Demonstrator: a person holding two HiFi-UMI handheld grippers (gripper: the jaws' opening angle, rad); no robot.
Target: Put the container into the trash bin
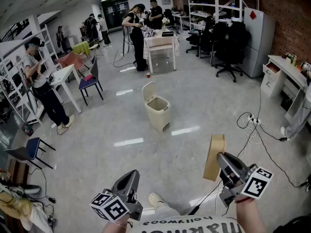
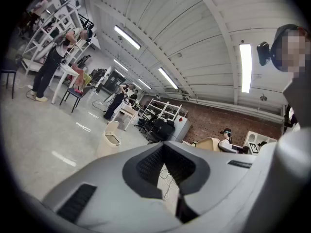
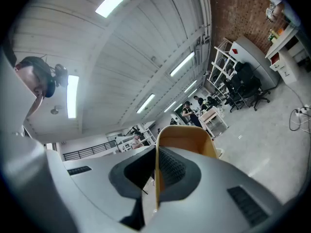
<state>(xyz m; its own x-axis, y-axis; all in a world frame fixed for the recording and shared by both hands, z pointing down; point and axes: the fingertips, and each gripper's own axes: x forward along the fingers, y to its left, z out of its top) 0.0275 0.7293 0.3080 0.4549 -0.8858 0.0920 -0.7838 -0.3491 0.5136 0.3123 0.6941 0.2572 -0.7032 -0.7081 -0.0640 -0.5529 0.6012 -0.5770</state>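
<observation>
A tan container point(image 1: 214, 157) is pinched by its rim in my right gripper point(image 1: 222, 160) and held upright in the air at the lower right of the head view. In the right gripper view its wall point(image 3: 184, 141) stands between the jaws, open side to the right. The cream trash bin point(image 1: 157, 109) stands on the floor ahead of me with its lid flipped up; it also shows small in the left gripper view point(image 2: 111, 136). My left gripper point(image 1: 129, 180) is low at the left, jaws together with nothing between them point(image 2: 167, 171).
People stand at white tables point(image 1: 160, 43) at the far end and at the left point(image 1: 62, 79). A blue chair point(image 1: 90, 83) and another point(image 1: 30, 150) sit at the left. Cables and a power strip point(image 1: 252, 121) trail over the floor at the right. Office chairs point(image 1: 228, 47) and shelving line the brick wall.
</observation>
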